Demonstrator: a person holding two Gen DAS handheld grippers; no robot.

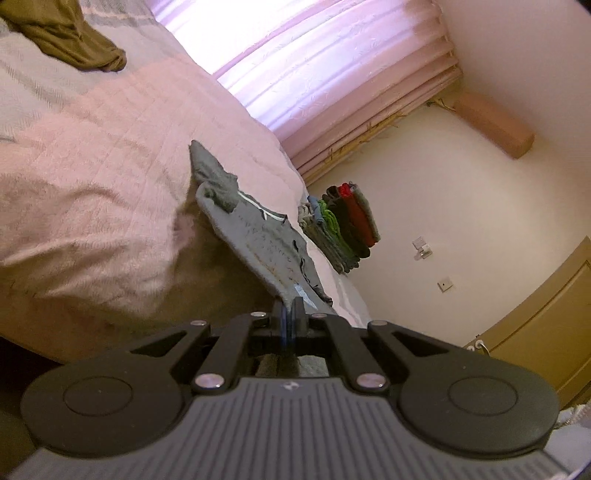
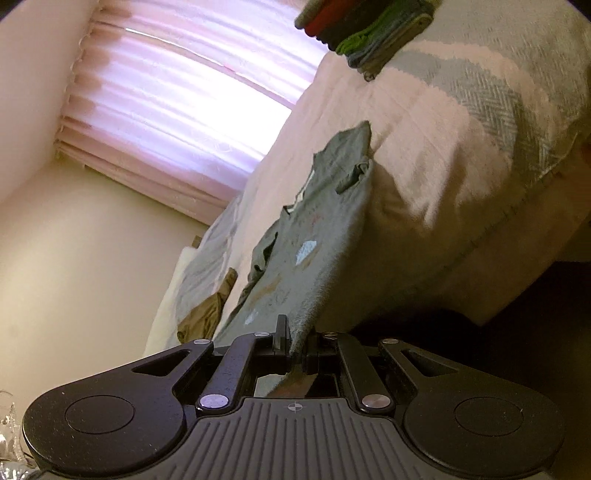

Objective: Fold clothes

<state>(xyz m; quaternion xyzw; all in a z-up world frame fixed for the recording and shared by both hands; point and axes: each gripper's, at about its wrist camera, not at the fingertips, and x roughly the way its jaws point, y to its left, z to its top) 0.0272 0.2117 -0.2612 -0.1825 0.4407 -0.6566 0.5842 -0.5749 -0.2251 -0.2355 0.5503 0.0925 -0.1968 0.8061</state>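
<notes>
Flanking the grey garment (image 1: 258,240) — folded stack (image 1: 343,229), olive cloth (image 1: 74,40).

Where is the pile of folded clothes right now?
The stack of folded clothes sits on the pink bed, beyond the grey printed shirt that both grippers hold.

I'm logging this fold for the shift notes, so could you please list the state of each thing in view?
left gripper: shut on the grey garment's edge
right gripper: shut on the same garment
grey garment: held stretched over the bed
stack of clothes: folded, on the bed
olive garment: crumpled, unfolded
curtains: drawn
</notes>
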